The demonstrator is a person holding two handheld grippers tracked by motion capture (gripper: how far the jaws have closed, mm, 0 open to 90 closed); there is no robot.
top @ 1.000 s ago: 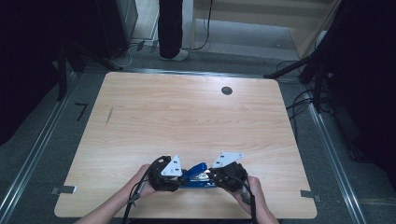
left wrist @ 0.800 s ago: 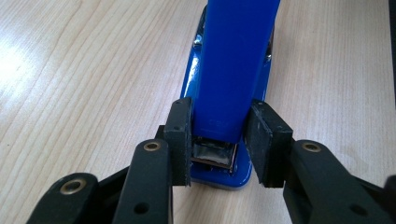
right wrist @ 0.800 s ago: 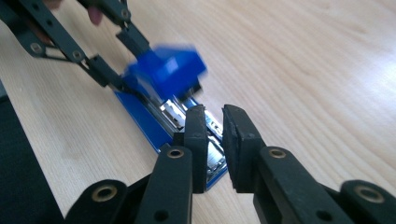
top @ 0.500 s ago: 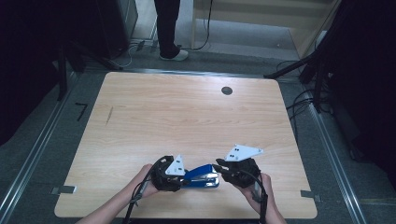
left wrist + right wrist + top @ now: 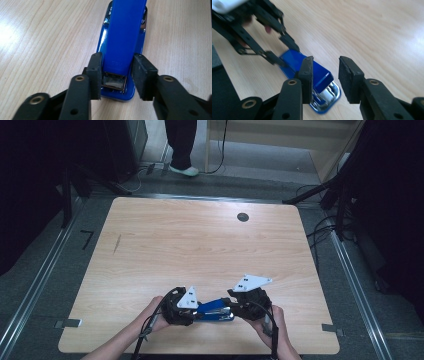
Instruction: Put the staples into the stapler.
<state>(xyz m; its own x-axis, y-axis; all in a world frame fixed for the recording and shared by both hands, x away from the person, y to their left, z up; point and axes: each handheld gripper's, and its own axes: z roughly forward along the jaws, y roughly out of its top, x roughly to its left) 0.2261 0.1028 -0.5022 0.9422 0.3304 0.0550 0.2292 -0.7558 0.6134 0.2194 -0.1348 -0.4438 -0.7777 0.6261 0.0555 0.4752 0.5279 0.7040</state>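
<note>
Lying near the front edge of the wooden surface (image 5: 200,245), a blue stapler (image 5: 216,310) stretches between the two grippers. At its left end the left gripper (image 5: 117,75) straddles it, jaws just loosened: one pad touches the side, the other stands off. At its right end the right gripper (image 5: 325,80) has its jaws released and just widening, the stapler's metal tip below the gap, ungripped.

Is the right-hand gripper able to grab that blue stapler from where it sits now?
Probably yes. The right gripper hangs just above the near end of the blue stapler, jaws apart with nothing between them. The left gripper straddles the stapler's other end, clear of this one.
</note>
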